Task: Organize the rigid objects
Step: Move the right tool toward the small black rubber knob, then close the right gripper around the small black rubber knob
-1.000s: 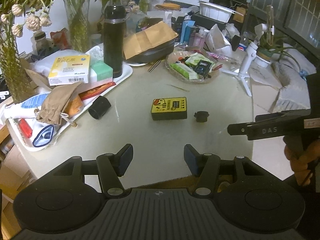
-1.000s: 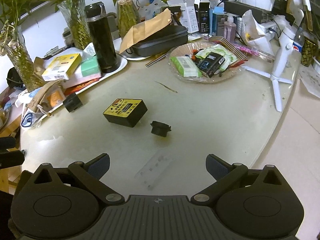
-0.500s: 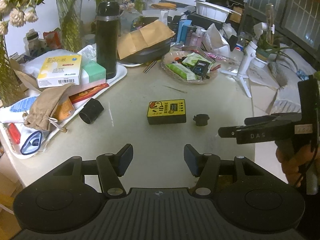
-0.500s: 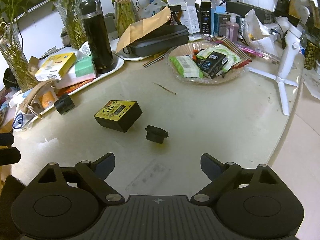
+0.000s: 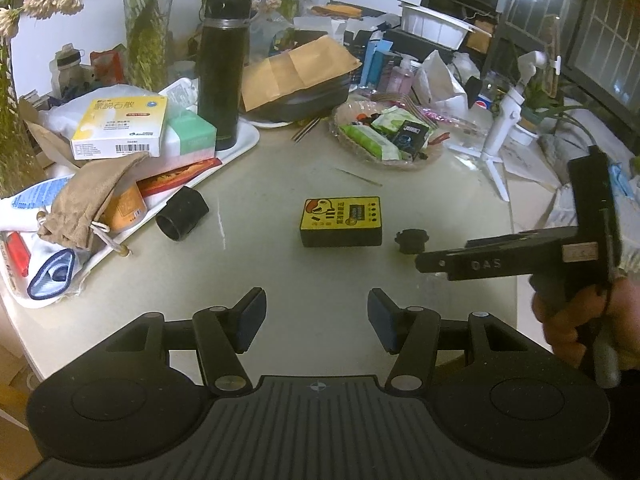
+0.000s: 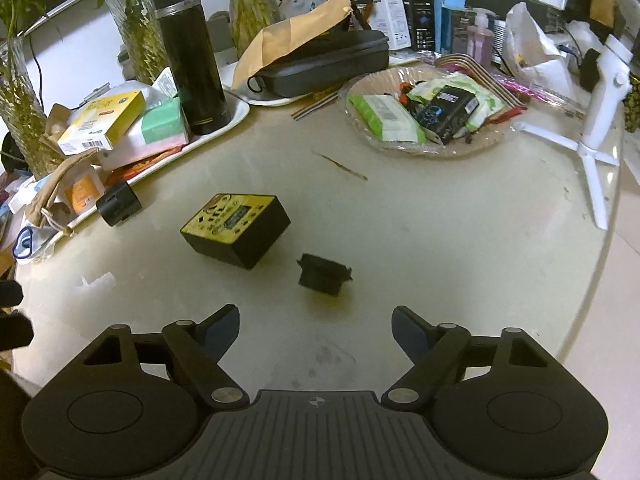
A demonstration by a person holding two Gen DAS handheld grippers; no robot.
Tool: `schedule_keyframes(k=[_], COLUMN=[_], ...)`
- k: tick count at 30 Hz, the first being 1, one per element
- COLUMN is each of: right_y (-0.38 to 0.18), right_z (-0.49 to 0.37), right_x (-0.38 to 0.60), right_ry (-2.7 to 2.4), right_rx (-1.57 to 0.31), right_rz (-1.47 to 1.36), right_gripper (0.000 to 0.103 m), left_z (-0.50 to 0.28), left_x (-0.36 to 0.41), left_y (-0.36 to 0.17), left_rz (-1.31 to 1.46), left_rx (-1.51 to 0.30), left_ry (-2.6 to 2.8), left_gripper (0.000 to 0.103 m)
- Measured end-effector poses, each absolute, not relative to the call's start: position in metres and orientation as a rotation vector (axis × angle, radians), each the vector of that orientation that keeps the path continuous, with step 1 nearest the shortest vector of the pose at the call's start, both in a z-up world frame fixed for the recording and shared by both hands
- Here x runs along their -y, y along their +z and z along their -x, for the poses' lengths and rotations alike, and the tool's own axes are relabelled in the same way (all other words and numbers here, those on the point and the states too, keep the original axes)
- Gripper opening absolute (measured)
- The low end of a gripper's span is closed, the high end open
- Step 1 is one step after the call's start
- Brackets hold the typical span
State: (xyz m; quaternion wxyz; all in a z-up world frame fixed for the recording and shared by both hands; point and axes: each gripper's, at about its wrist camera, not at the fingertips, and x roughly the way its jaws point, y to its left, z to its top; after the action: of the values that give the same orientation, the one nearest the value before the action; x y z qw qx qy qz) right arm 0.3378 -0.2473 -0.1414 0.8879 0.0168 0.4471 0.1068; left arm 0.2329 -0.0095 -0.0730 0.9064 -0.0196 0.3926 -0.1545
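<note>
A black box with a yellow top (image 5: 341, 222) (image 6: 236, 229) lies in the middle of the pale round table. Just right of it sits a small black cap-like part (image 5: 411, 241) (image 6: 324, 274). A short black cylinder (image 5: 182, 218) (image 6: 119, 203) lies on its side by the tray. My left gripper (image 5: 316, 320) hovers open over bare table near the front edge, with nothing between its fingers. My right gripper (image 6: 316, 328) is closing, with nothing between its jaws; the small black part lies just ahead of its tips. In the left wrist view the right gripper (image 5: 424, 262) reaches in from the right, held by a hand.
A white tray (image 5: 252, 136) at the left holds boxes, a cloth pouch and a tall black flask (image 5: 222, 68). At the back stands a dish (image 6: 492, 142) of packets, and a white tripod (image 6: 596, 120) is at the right. Vases and clutter line the far side. The table edge curves close on the right.
The right gripper has come down and forward toward the small black part, and its jaws have narrowed. The left gripper has sunk slightly toward the table, jaws unchanged.
</note>
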Motion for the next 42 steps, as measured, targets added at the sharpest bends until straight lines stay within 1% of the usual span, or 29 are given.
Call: schedule_keyframes(k=[4,9,15,28,29,31,32,42], right_y=[-0.148,-0.157,-0.164,-0.169,-0.170,-0.171,-0.172,-0.170], right_z=[-0.349,-0.363,-0.373,-0.377,-0.378,-0.380,-0.380,-0.376], right_x=[0.243,0.242,0.243,0.241,0.241,0.241,0.241,0.237], right_ry=[0.231,0.233,0.225,0.222,0.221,0.220,0.228,0.239], right_rx=[-0.914,-0.915,-0.924,-0.923,-0.924,-0.928,-0.930,-0.913], right_rz=[-0.020,-0.015,-0.014,0.004,0.003,0.003,0.003,0.039], right_gripper=[0.077,0.070,0.066,0.062,0.061,0.052,0.040,0.040], left_z=[-0.237,-0.242,-0.244,-0.243,-0.243,-0.243,-0.243,-0.244], left_x=[0.005,-0.003,-0.003,-0.003,-0.003,-0.003,-0.002,-0.002], left_y=[-0.077,-0.081,-0.082,-0.082,-0.082,-0.082,-0.083,-0.083], left_rz=[0.069,0.149,0.161,0.162,0.161,0.160,0.160,0.160], left_rx=[-0.813,-0.841,-0.840,-0.846,-0.846,-0.847,-0.847,-0.848], left_ry=[-0.311,-0.309,-0.301,-0.303,-0.304,-0.303,-0.302,-0.300], left_gripper=[0.055,0.055,0.055,0.055,0.055,0.055,0.055,0.055])
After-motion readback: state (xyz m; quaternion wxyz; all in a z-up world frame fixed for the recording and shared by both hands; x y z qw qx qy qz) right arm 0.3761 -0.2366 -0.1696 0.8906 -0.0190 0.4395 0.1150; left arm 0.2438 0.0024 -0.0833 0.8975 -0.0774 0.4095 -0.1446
